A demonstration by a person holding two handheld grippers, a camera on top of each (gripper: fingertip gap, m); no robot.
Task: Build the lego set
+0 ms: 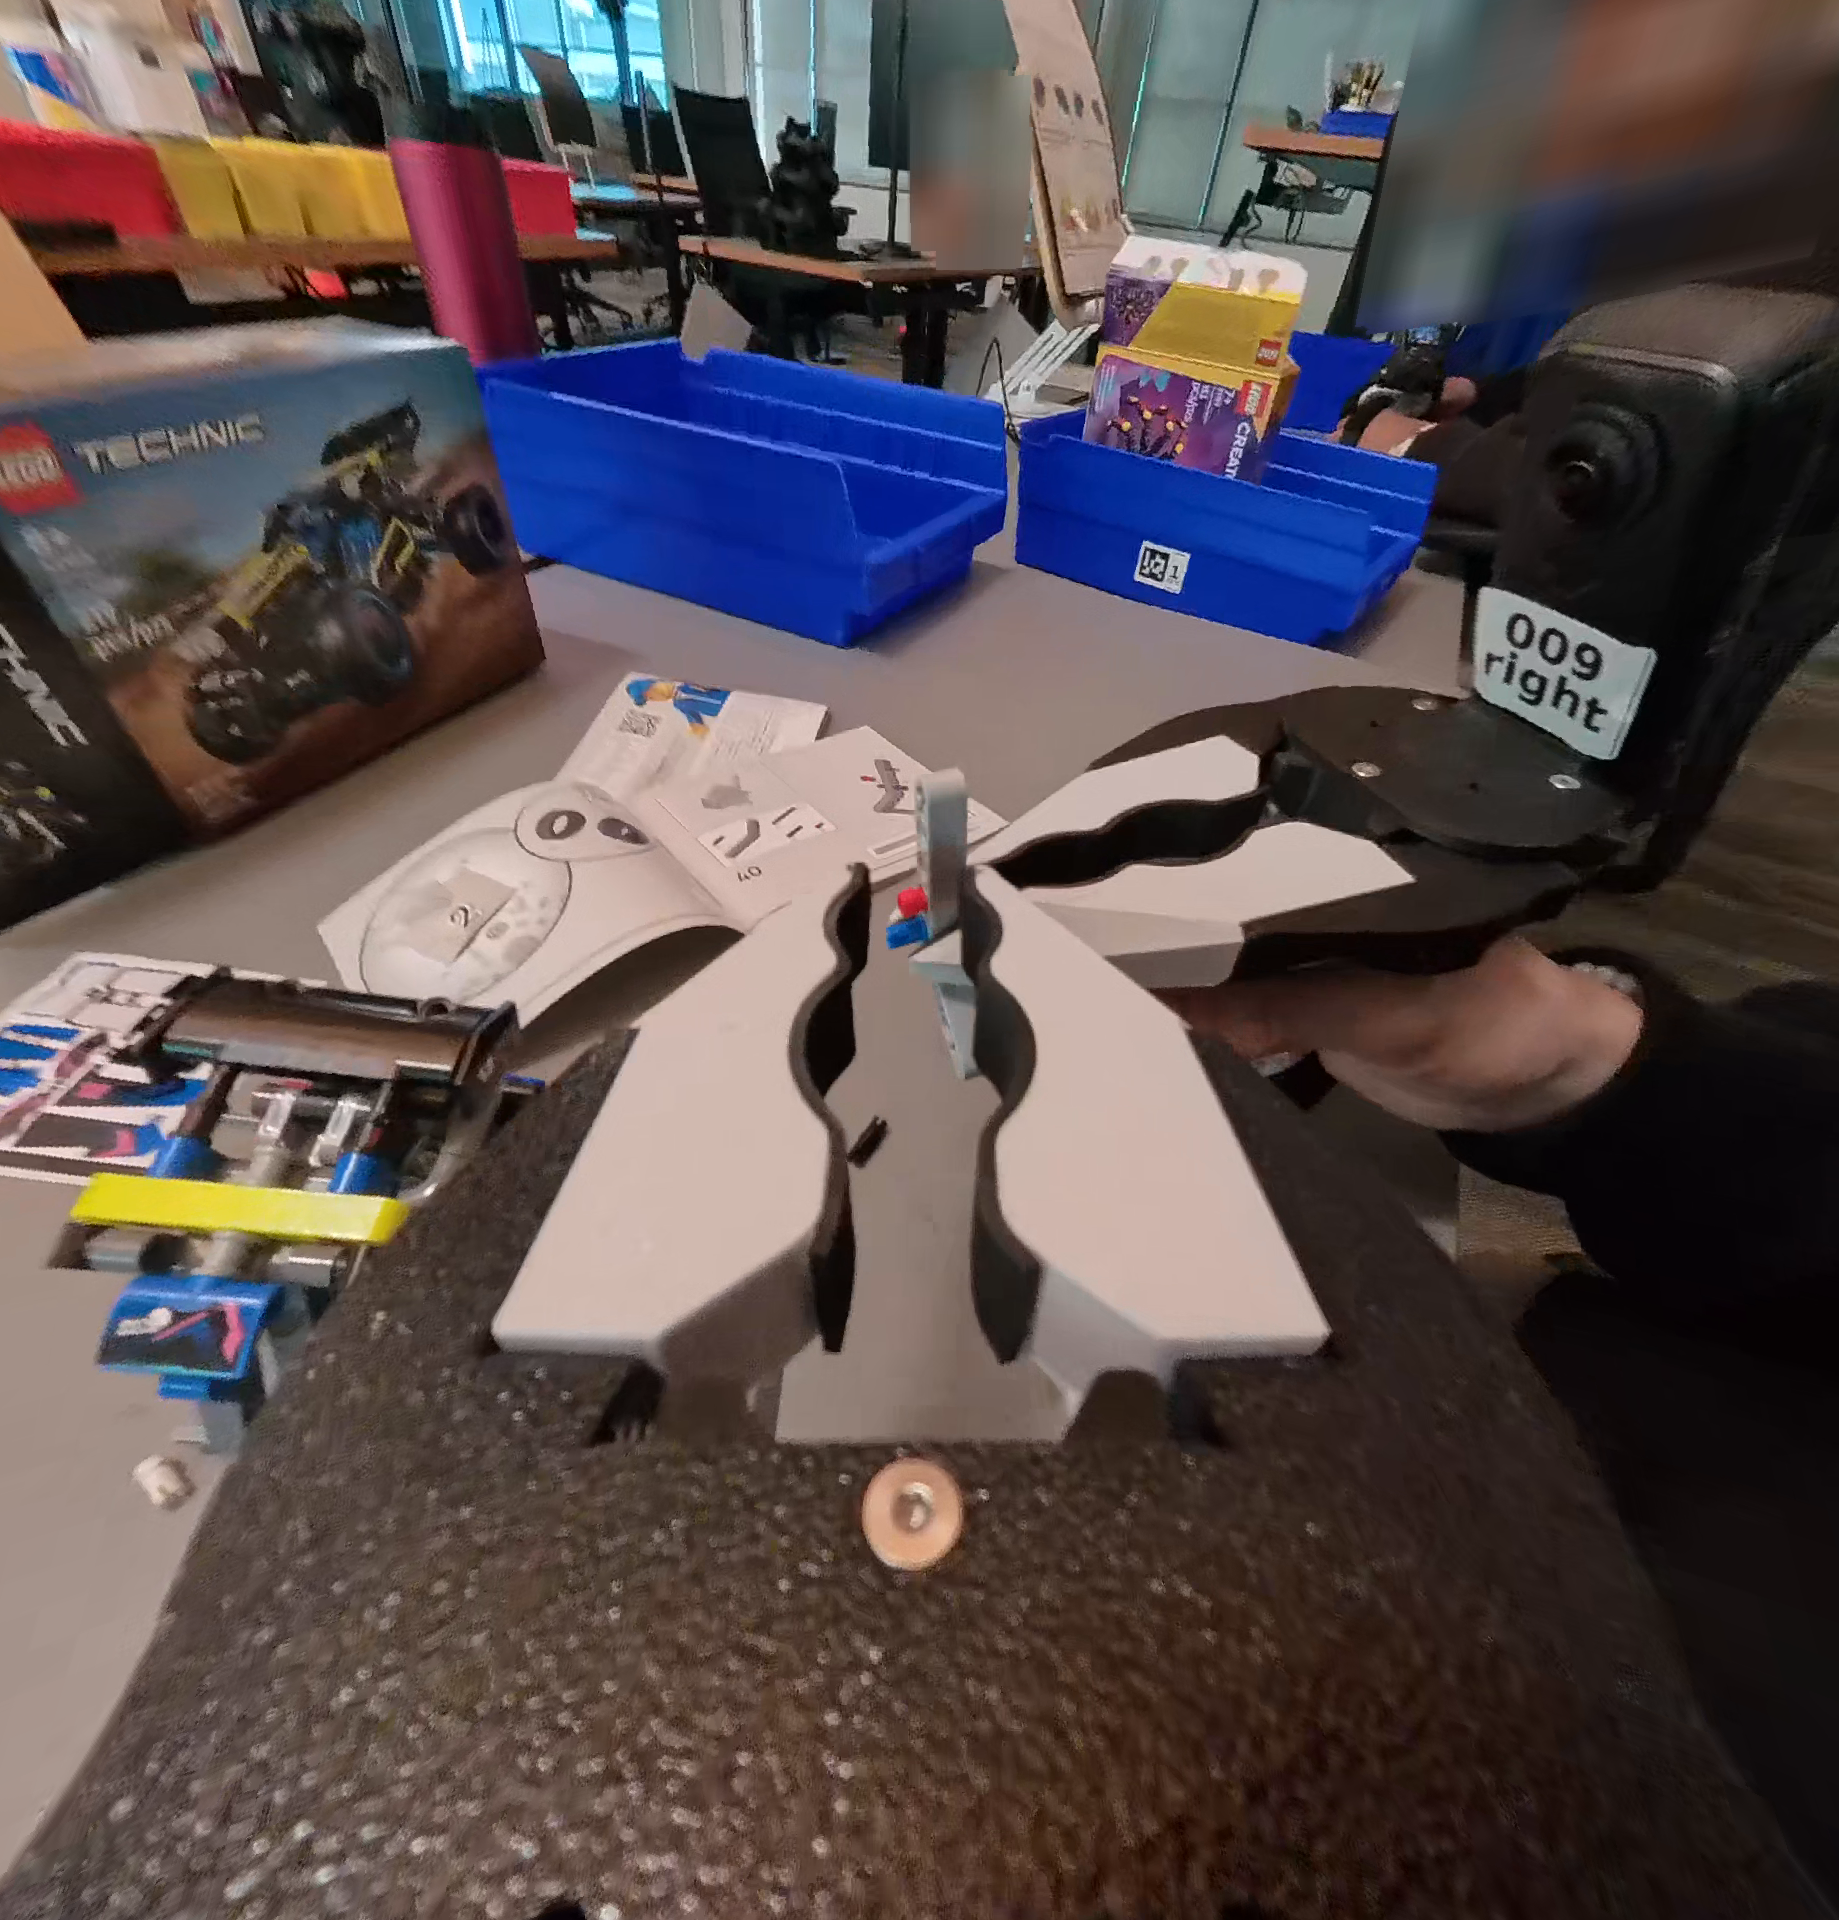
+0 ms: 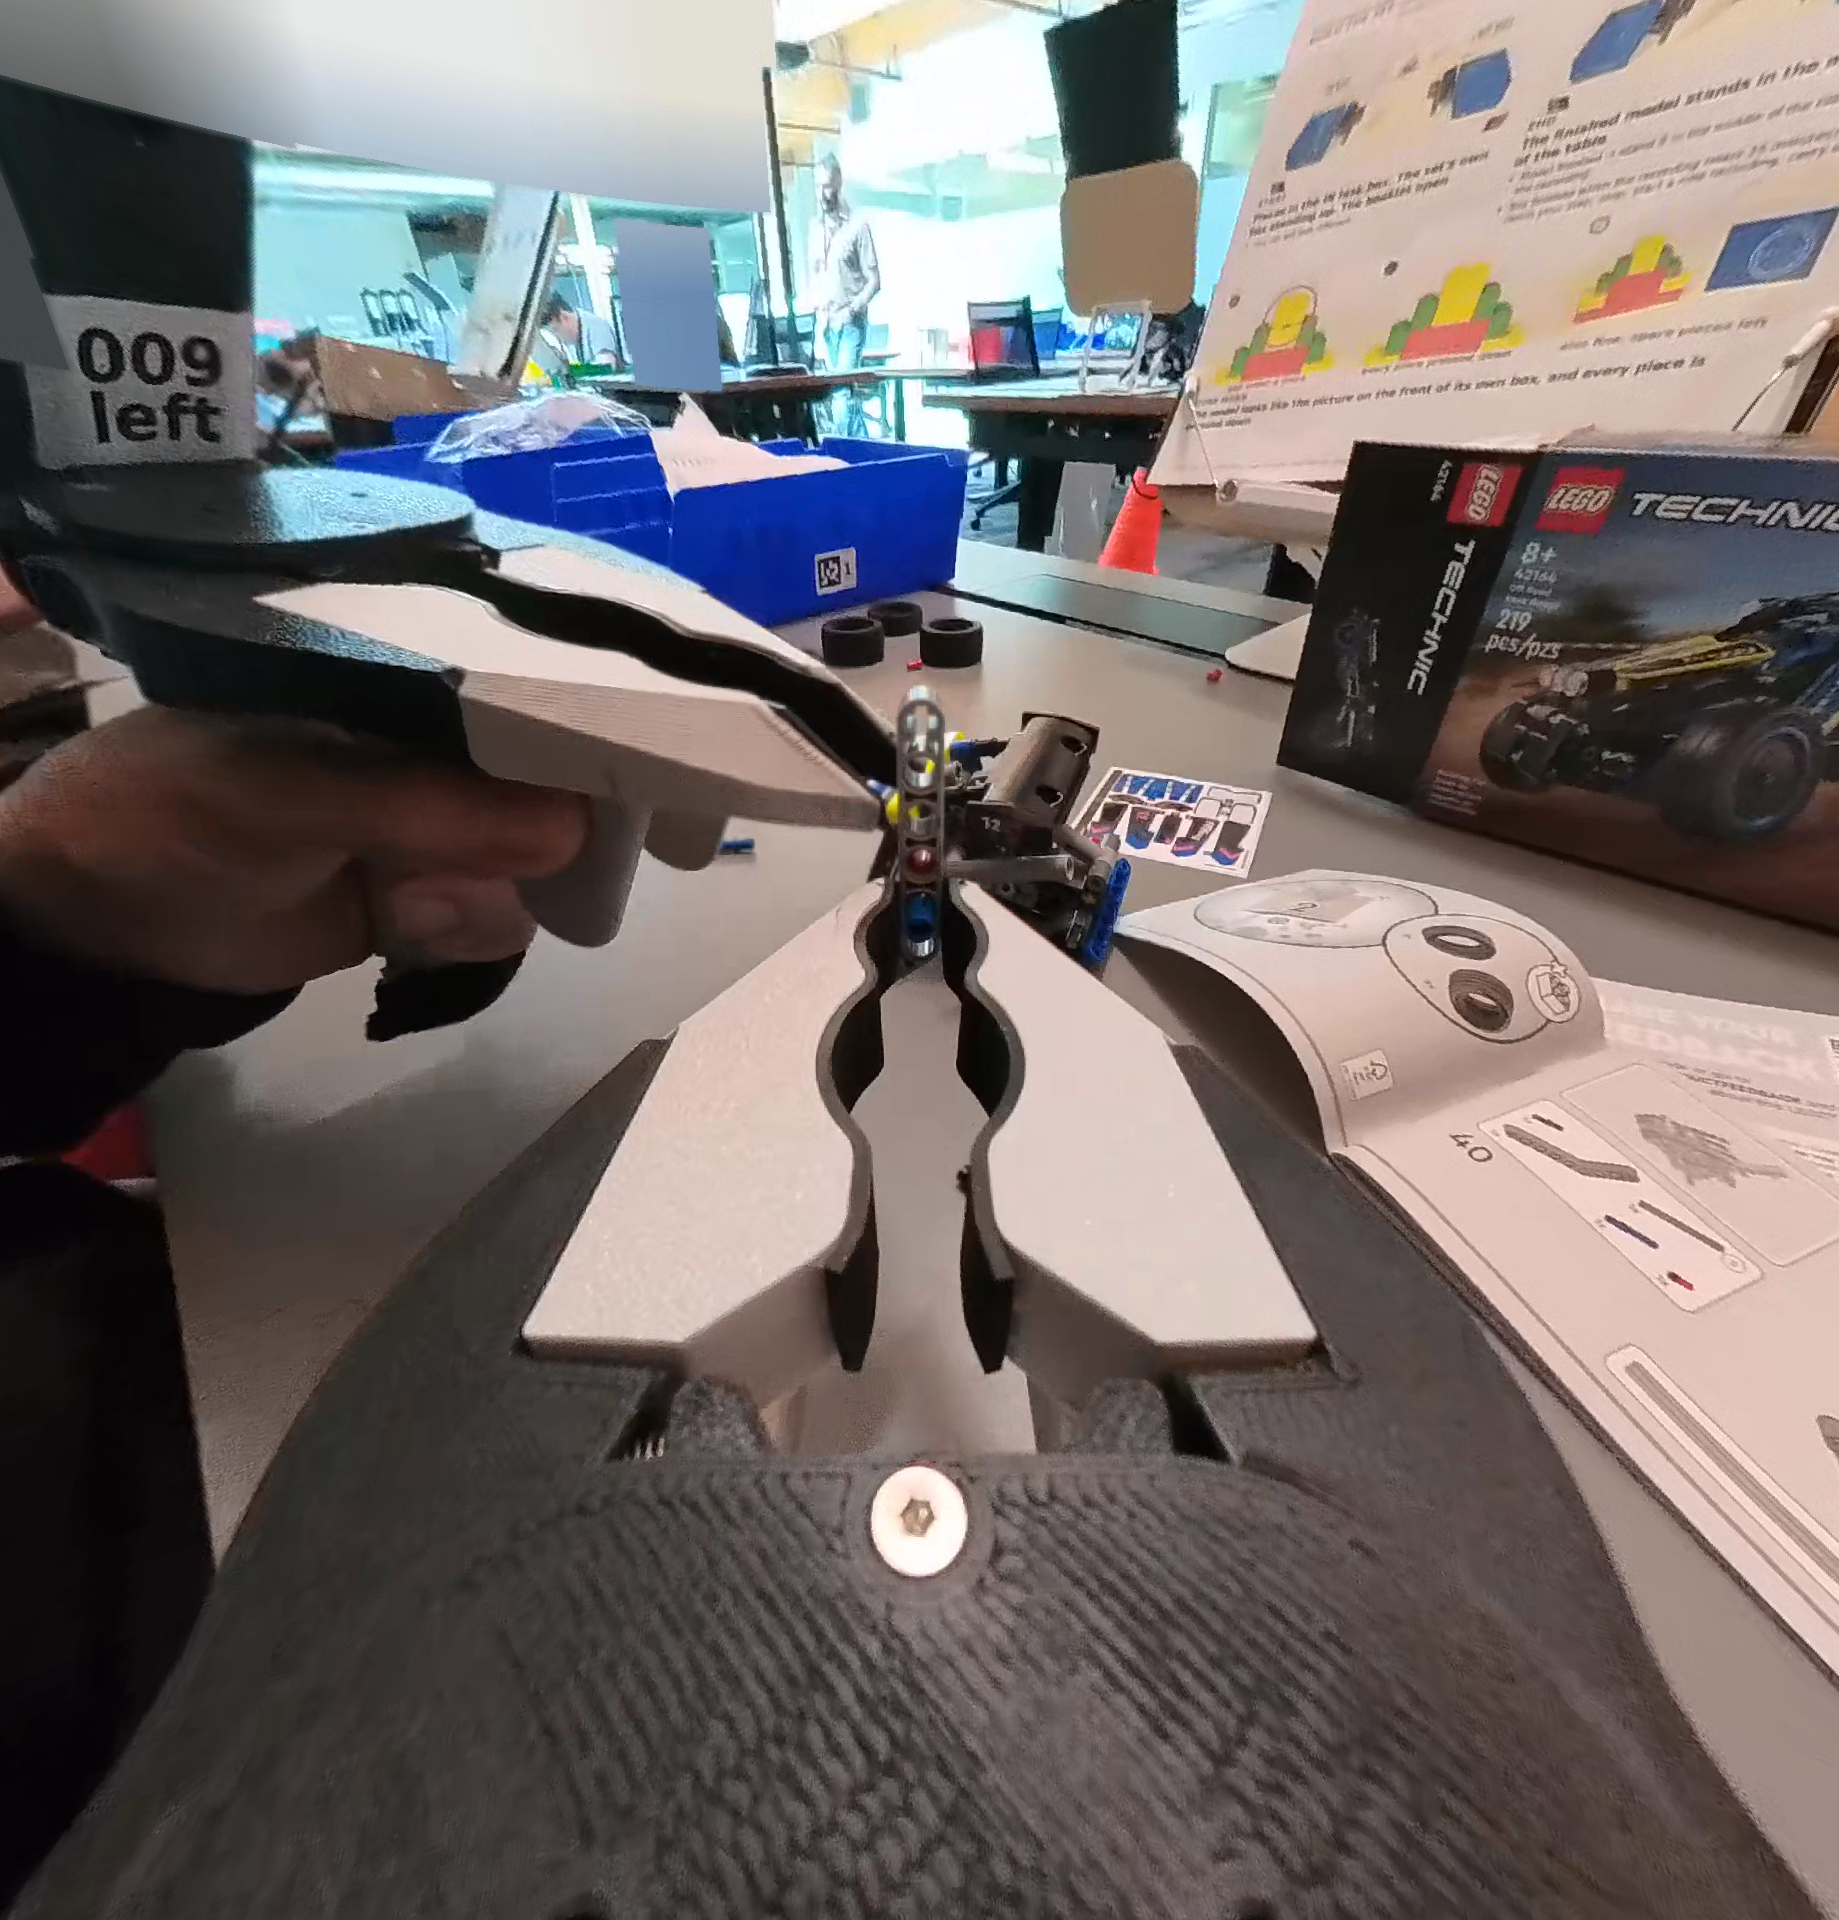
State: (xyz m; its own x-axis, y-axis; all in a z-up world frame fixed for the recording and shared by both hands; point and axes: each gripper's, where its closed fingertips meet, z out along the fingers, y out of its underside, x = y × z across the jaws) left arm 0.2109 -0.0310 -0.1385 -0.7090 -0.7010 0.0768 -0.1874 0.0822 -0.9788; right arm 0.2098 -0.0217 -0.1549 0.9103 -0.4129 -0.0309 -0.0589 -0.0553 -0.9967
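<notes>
Together, both grippers held one grey beam (image 2: 920, 821) upright. Right gripper (image 2: 920, 920) pinched its bottom; left gripper (image 2: 879, 790) clamped it from nine o'clock.

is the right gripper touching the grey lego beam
Touching. The right wrist view shows the right gripper with its fingertips closed on the lower end of the grey lego beam, no gap either side.
</notes>
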